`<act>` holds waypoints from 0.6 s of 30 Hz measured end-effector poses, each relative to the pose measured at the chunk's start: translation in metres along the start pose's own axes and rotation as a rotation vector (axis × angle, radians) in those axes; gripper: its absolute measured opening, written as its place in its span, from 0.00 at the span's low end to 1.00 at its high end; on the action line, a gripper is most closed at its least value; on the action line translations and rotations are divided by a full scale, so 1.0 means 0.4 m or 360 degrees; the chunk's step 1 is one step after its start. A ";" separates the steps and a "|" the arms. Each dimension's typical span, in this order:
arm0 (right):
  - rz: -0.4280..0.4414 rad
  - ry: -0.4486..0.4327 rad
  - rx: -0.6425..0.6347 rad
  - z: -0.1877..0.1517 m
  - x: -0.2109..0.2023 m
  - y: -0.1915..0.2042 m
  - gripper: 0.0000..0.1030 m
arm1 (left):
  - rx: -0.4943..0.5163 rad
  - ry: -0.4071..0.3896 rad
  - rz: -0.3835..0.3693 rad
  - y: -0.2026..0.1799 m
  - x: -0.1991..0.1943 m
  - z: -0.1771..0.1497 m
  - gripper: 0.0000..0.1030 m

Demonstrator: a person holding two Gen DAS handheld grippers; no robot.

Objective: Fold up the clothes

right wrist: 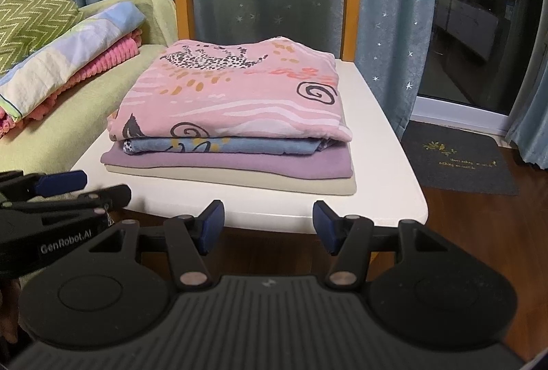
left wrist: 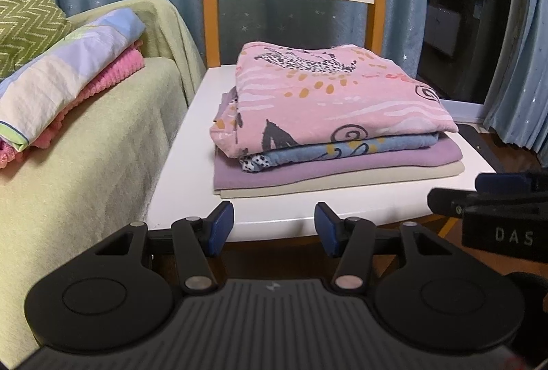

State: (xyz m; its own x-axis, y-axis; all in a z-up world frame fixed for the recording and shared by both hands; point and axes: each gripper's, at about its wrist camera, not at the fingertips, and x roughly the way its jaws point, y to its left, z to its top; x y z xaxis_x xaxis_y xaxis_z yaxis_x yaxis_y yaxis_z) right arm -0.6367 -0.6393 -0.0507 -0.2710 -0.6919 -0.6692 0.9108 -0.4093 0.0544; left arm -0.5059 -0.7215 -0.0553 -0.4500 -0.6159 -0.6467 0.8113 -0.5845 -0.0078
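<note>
Left wrist view: folded clothes stack [left wrist: 328, 116] on white chair [left wrist: 191, 164], beyond both grippers' released, empty jaws.

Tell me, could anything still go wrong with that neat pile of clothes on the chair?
Possibly. The pink patterned top bulges past the layers below at its left edge, so a nudge might slide it off. The whole stack sits toward the front of the white chair seat, where both open tools, left tool and right tool, hang just off the edge; a careless forward push could rumple the cream bottom layer.
</note>
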 end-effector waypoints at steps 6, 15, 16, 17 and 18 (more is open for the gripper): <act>-0.0004 0.0007 -0.0015 -0.001 0.003 0.011 0.51 | 0.0001 0.0002 0.0006 0.004 0.004 -0.002 0.55; -0.0011 0.0011 -0.0029 0.003 0.007 0.017 0.51 | 0.0009 0.0008 0.0018 0.006 0.011 -0.007 0.55; -0.0012 0.0011 -0.0030 0.003 0.008 0.018 0.51 | 0.0011 0.0008 0.0016 0.006 0.011 -0.008 0.55; -0.0012 0.0011 -0.0030 0.004 0.008 0.018 0.51 | 0.0014 0.0007 0.0012 0.007 0.011 -0.009 0.55; -0.0012 0.0011 -0.0031 0.004 0.008 0.018 0.51 | 0.0015 0.0007 0.0008 0.006 0.011 -0.009 0.55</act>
State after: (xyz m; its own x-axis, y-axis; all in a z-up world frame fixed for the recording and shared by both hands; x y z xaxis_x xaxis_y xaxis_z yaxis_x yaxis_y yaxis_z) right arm -0.6314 -0.6457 -0.0513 -0.2758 -0.6846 -0.6747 0.9145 -0.4030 0.0350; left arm -0.5044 -0.7237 -0.0607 -0.4441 -0.6167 -0.6500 0.8101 -0.5863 0.0027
